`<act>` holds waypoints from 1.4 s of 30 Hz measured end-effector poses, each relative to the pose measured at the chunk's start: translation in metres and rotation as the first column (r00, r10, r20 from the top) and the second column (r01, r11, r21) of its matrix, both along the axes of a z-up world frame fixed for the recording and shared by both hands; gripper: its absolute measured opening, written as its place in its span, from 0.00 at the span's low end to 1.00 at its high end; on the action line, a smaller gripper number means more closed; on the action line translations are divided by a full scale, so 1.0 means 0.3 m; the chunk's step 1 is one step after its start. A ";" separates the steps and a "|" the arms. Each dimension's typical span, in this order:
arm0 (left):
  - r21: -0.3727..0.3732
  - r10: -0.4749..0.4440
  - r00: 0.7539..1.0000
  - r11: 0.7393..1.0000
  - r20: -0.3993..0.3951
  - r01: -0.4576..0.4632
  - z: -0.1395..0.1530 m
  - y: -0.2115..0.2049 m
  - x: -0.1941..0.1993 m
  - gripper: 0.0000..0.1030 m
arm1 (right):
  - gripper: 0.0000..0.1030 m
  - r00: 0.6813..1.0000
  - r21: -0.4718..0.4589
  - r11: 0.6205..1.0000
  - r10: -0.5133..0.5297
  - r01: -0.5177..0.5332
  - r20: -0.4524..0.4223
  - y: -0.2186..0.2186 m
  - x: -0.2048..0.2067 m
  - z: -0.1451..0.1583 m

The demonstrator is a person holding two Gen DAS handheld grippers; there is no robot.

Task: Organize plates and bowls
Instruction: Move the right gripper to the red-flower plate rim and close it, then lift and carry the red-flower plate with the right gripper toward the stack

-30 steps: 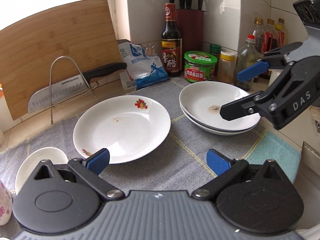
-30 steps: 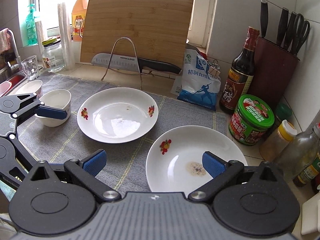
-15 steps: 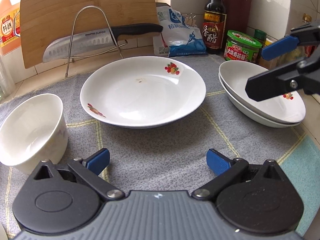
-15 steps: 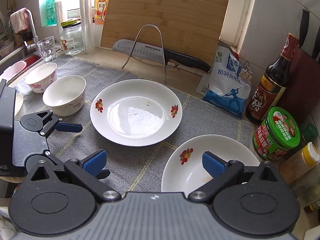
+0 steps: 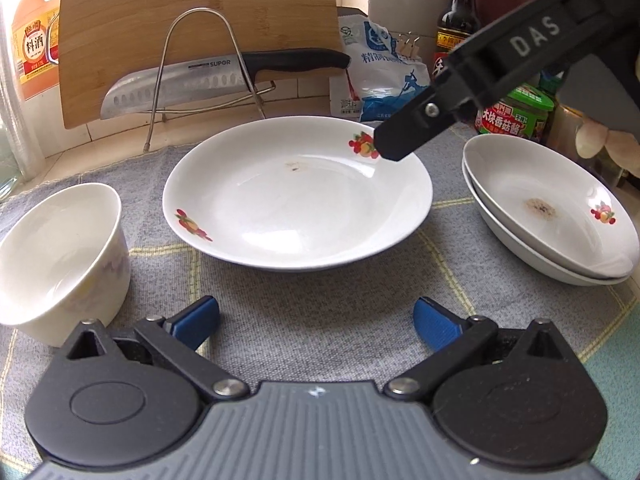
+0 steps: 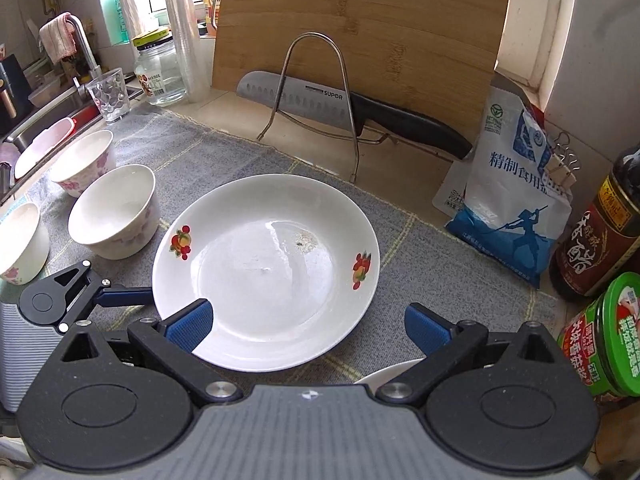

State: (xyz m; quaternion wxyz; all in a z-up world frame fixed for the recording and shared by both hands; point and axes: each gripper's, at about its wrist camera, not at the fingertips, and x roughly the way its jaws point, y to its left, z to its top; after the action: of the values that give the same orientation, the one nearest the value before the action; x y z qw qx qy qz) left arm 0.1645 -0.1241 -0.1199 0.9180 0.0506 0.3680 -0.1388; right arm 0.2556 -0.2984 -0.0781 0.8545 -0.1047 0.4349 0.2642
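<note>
The flowered plate (image 5: pixel 298 196) is lying at frame centre on the grey mat (image 5: pixel 340 320), with 2 stacked plates (image 5: pixel 548 216) at right. Both the left hand-held gripper (image 5: pixel 316 318) and the right hand-held gripper (image 6: pixel 308 326) are gaping wide, holding nothing. A white bowl (image 5: pixel 60 256) is standing at left.

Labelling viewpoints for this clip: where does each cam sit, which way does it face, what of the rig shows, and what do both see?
Left wrist: sits on the left gripper, low over the grey mat, facing the cutting board; shows its own open blue-padded fingers, plus the right gripper's finger and fingertips of a hand.
Right wrist: sits on the right gripper, higher, looking down and toward the board; shows its own open fingers and the left gripper at lower left.
Shared: single plate, cleaver, bowl, salt bag.
</note>
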 end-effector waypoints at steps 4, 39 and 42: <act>-0.001 0.009 1.000 1.000 0.000 -0.009 0.002 0.000 0.003 1.00 | 1.00 0.998 0.021 1.000 0.007 -0.006 -0.065 0.004 0.079 -0.040; -0.016 0.038 0.999 0.999 0.034 -0.037 0.008 0.011 0.065 0.99 | 1.00 0.944 0.076 0.975 0.222 -0.210 -0.245 0.116 0.375 -0.142; -0.015 0.036 0.999 0.999 0.038 -0.035 0.008 0.009 0.064 0.99 | 1.00 0.934 0.076 0.963 0.269 -0.258 -0.234 0.135 0.376 -0.132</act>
State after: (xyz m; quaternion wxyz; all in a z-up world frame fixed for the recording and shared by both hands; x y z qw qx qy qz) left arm 0.1838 -0.1213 -0.1176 0.9277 0.0400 0.3500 -0.1241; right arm 0.3684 -0.2580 -0.1176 0.7539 -0.1100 0.5122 0.3965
